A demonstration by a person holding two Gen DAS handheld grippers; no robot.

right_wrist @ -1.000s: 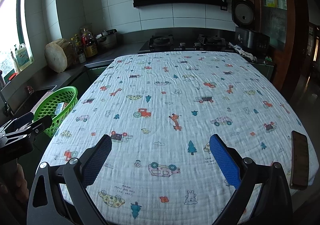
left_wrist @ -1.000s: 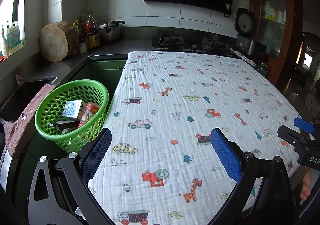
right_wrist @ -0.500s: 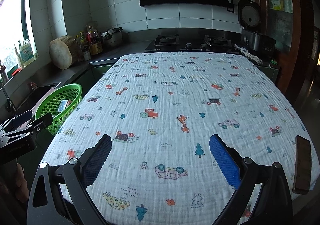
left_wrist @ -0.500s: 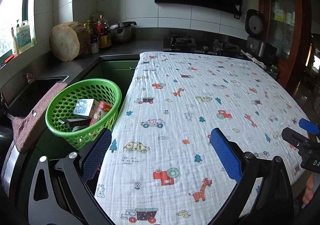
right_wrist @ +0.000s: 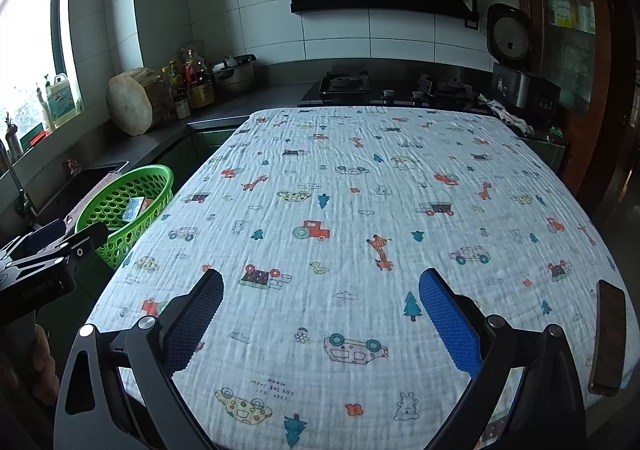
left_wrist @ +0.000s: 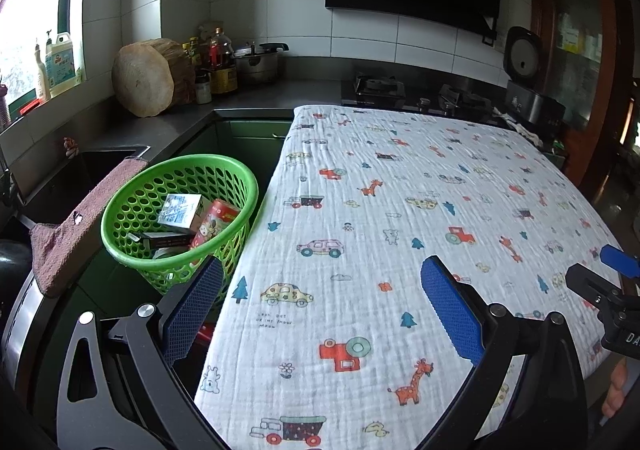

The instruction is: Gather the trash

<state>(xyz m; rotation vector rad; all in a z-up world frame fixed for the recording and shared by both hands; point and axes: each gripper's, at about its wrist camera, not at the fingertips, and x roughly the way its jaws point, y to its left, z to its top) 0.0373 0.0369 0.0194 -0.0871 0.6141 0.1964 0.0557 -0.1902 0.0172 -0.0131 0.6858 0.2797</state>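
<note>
Green plastic basket [left_wrist: 132, 206] is standing off the left edge of the cloth-covered table [left_wrist: 400, 210], beside a brownish towel [left_wrist: 80, 226] draped on the sink edge. Trash is lying inside the basket: a white and blue carton [left_wrist: 180, 210], a red can [left_wrist: 214, 224] leaning against the carton, and a dark flat box [left_wrist: 160, 239] beneath them. Further items lower in the basket are too hidden to identify.

Left gripper [left_wrist: 320, 314] is hovering over the near left part of the table with its jaws spread wide and gripping nothing; the basket is lying just beyond and to the left of its left finger [left_wrist: 192, 306], outside the jaws.

Right gripper [right_wrist: 320, 322] is hovering over the near middle of the table, jaws released wide with only printed cloth between them. From this view the basket [right_wrist: 124, 206] is sitting well to the left of the jaws, past the table's left edge. A dark phone [right_wrist: 608, 338] is resting on the table near its right edge, right of the right gripper.
</note>
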